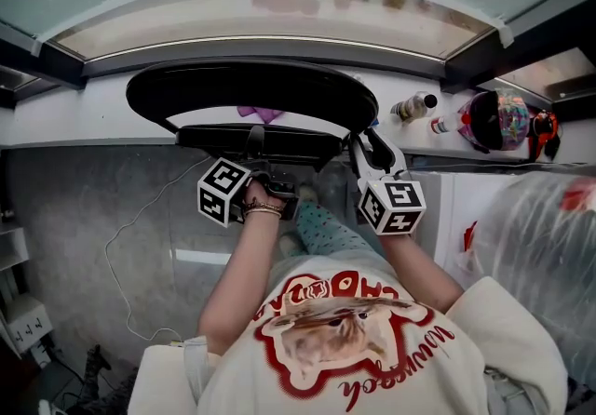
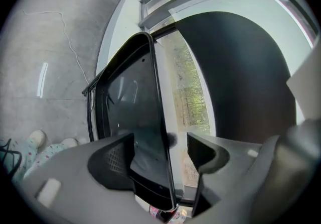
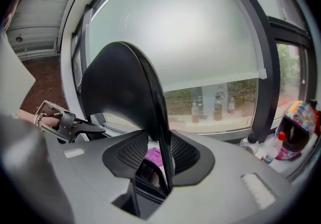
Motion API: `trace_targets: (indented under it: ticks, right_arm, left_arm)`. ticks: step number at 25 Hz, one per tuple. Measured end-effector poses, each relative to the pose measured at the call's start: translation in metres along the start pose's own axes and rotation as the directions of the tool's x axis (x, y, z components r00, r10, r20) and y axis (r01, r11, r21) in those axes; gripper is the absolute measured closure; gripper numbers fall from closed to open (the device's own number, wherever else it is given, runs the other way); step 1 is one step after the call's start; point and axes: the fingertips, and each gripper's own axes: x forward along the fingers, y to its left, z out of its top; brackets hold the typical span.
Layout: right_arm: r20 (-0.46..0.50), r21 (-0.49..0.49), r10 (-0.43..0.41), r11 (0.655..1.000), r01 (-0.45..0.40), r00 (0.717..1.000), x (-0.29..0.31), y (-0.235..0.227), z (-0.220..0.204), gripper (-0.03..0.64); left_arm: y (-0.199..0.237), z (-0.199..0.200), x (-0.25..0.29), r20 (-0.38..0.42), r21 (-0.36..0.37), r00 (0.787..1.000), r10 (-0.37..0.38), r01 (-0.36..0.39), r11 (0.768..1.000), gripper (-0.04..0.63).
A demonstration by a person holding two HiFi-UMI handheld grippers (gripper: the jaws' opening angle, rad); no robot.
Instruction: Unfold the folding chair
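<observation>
Item: folding chair (image 1: 251,92) — in front of me, on the near side of the window ledge (image 1: 84,115). Left tool (image 2: 160,140): spread, seat panel (image 2: 135,107) against 1 pad (image 2: 114,158) only. Right tool (image 3: 159,140): barely spread around the backrest rim (image 3: 155,102), not clamping. Risk, I judge — loose holds let the chair slip and drop.

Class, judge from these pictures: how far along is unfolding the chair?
Done: the black folding chair's rounded panel and flat panel already stand apart. In hand: the left hand-held gripper and right hand-held gripper each straddle a panel edge, jaws open. Left: probably swinging the panels fully open.
</observation>
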Motion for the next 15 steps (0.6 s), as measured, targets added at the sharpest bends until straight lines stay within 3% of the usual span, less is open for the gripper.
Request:
trace_targets:
  ticks: [10,15]
  right_arm:
    - [-0.085,-0.024,0.015,1.0,-0.017,0.996,0.017,-0.002,-0.03,0.435]
    - [-0.126,-0.029,0.005,1.0,-0.008,0.992,0.036,-0.012,-0.044,0.439]
  left_arm:
    - [0.003,-0.004,0.028,-0.012,0.005,0.998,0.059,-0.059,0.998,0.275]
    - [0.004,-0.012,0.041,-0.071,0.043,0.992,0.107,-0.104,0.994,0.262]
